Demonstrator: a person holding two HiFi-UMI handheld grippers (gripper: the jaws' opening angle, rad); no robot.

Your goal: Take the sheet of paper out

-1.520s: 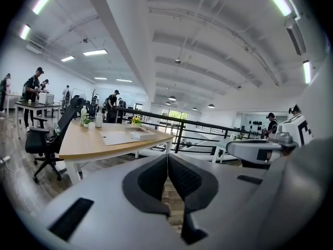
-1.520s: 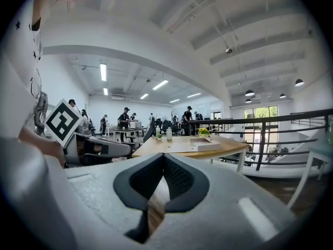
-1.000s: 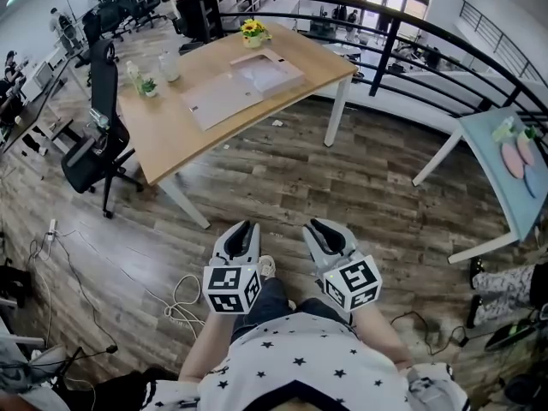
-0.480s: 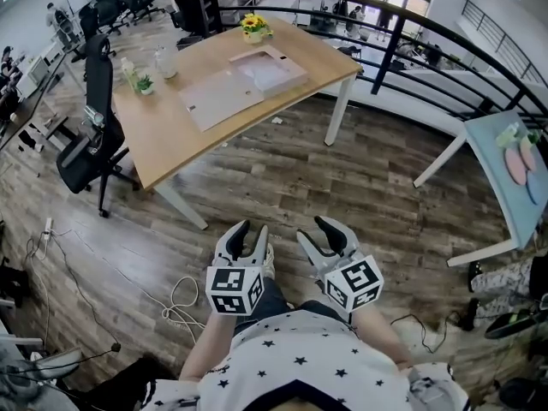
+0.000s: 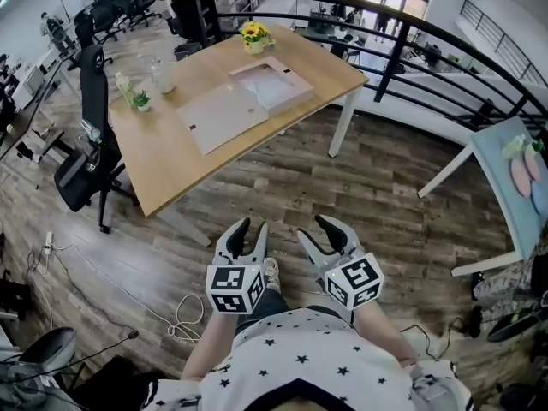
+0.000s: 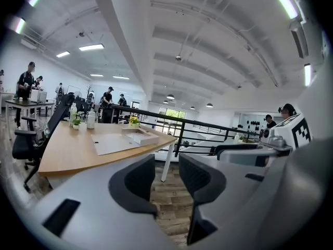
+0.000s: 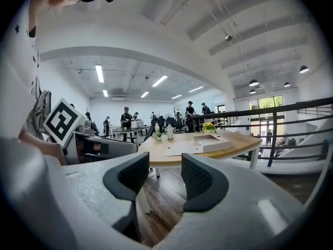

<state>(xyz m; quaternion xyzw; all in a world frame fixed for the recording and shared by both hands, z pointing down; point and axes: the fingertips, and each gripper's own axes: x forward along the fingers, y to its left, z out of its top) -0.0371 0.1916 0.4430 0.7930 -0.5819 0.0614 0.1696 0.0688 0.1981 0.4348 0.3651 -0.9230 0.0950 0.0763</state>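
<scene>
A shallow white box (image 5: 272,84) with a pale sheet inside sits on the wooden table (image 5: 171,157) ahead, and a flat grey-white board (image 5: 221,114) lies next to it. The box (image 6: 140,135) (image 7: 210,141) also shows far off in both gripper views. My left gripper (image 5: 250,227) (image 6: 166,176) and right gripper (image 5: 318,225) (image 7: 165,178) are held side by side in front of my body, above the wooden floor and well short of the table. Both pairs of jaws are opening, with nothing between them.
A yellow flower pot (image 5: 253,34), a small plant (image 5: 141,101) and a jar (image 5: 161,75) stand on the table. A black office chair (image 5: 81,152) stands at its left. A black railing (image 5: 411,50) runs behind, a light blue table (image 5: 522,178) is at right, and cables (image 5: 184,311) lie on the floor.
Both grippers' jaws have spread from nearly closed to wide apart. The table has drawn nearer in the head view.
</scene>
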